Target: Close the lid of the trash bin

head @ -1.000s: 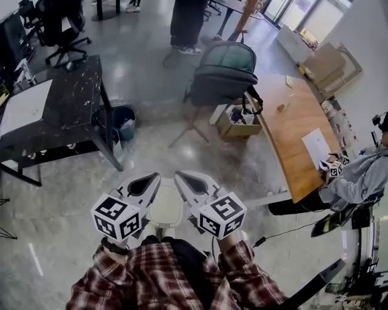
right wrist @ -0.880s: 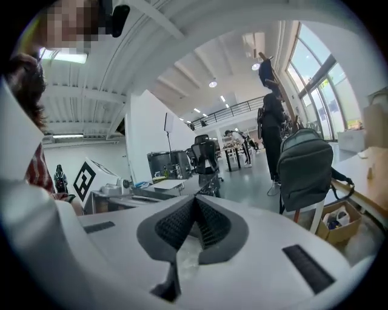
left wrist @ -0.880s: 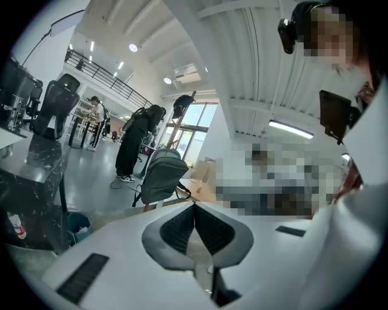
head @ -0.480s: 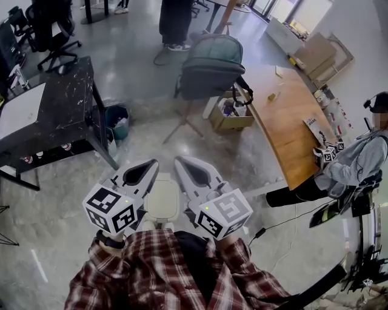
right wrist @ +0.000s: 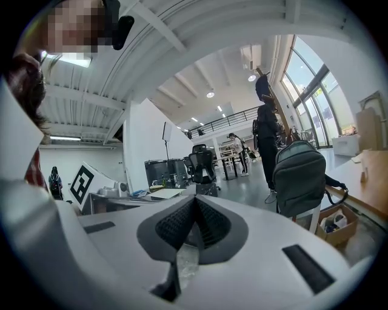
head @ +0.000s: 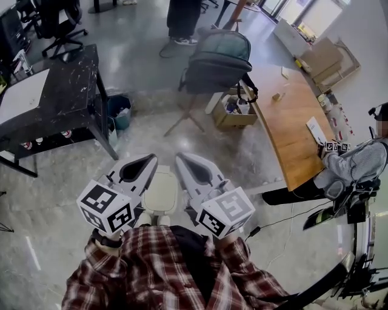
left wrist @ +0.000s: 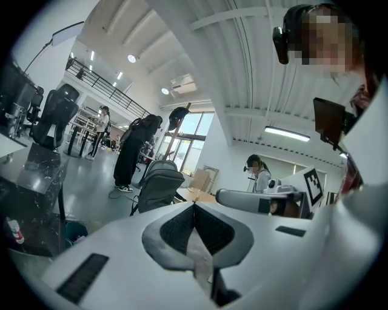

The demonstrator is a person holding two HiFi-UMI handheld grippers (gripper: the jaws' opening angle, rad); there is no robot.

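Sleeves: plaid sleeves (head: 173, 269) fill the bottom centre of the head view, one running to each gripper.
Left gripper: the left gripper (head: 148, 159) sits low and left of centre, its marker cube (head: 106, 207) nearest the camera and its nose pointing up the frame. Its own view shows the jaws closed tip to tip, with nothing held.
Right gripper: the right gripper (head: 182, 157) mirrors it just right of centre, behind its own cube (head: 225, 212). Its own view shows the jaws pressed together and empty.
Bin: the cream bin (head: 161, 206) stands on the floor at lower centre, between the two grippers and just beside both. I cannot tell whether either touches it.
Lid: the lid (head: 163, 184) faces the camera as a smooth rounded slab and looks to lie flat on the bin.
Cable: a dark cable (head: 276, 225) trails over the floor at lower right.
Table: a black table (head: 66, 100) stands at upper left, with a white sheet (head: 23, 97) on its left part.
Pail: a blue pail (head: 119, 112) sits by the table's right leg.
Box: an open cardboard box (head: 233, 115) rests on the floor above centre.
Backpack: a grey-green backpack (head: 221, 57) sits on a chair just above the box.
Desk: a curved wooden desk (head: 291, 130) runs down the right side.
Seated person: a person in grey (head: 357, 166) sits at the desk's right edge.
Standing person: dark trouser legs (head: 182, 18) show at top centre.
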